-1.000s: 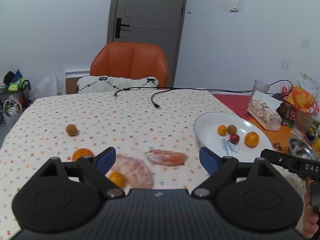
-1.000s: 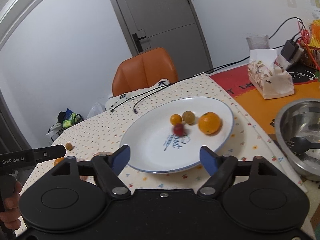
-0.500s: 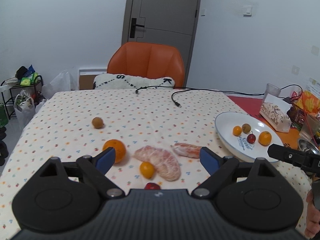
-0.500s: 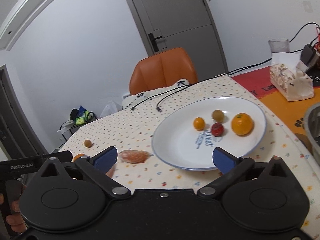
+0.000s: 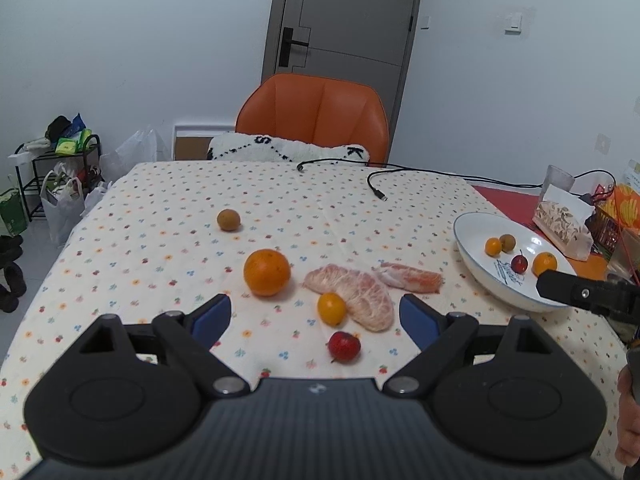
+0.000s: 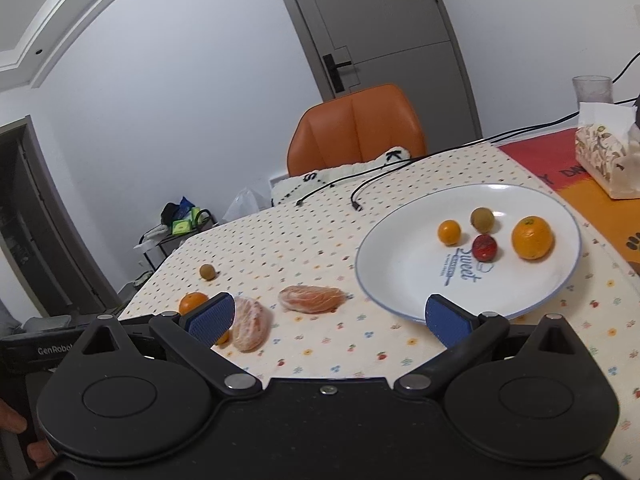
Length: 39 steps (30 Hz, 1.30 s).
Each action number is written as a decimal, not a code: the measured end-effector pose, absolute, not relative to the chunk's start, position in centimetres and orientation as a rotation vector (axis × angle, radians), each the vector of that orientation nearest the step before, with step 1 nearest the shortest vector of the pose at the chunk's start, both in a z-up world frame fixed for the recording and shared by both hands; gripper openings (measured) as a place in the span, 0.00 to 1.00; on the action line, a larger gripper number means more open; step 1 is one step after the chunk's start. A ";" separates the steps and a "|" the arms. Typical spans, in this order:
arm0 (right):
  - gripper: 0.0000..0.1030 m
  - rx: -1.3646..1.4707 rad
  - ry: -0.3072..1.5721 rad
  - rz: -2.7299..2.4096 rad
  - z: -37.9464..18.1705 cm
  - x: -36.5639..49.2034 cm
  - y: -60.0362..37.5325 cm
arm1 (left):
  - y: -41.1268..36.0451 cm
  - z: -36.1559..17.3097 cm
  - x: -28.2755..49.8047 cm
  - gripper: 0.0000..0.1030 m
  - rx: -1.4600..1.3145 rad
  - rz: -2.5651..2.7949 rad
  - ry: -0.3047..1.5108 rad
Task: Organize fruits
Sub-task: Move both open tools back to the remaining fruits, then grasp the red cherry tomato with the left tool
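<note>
While both tools (image 5: 314, 316) (image 6: 328, 316) gape empty: four fruits on plate (image 6: 384, 280), six off.

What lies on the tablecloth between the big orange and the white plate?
Between the big round orange and the white ceramic plate lie two peeled pink citrus pieces, seen in the left wrist view.

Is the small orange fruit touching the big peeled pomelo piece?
Touching: the left wrist view shows the small orange fruit pressed against the peeled pomelo piece, no gap.
</note>
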State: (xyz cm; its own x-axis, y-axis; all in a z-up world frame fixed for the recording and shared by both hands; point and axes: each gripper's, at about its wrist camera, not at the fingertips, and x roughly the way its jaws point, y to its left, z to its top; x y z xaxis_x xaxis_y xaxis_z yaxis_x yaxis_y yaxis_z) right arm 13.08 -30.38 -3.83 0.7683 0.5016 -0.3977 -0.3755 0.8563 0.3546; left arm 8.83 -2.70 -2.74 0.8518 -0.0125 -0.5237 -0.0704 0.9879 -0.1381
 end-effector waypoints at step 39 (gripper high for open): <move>0.71 0.183 0.607 0.617 -5.7 14.7 -26.0 | -4.1 -7.3 12.8 0.34 -0.170 -0.049 0.650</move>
State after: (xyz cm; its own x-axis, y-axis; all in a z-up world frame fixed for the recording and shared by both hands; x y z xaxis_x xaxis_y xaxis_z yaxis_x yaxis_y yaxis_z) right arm 14.74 -25.97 -5.68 0.6487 0.5920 -0.4782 -0.4878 0.8058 0.3358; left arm 12.81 -4.11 -7.31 0.7954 -0.0989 -0.5979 -0.0073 0.9849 -0.1727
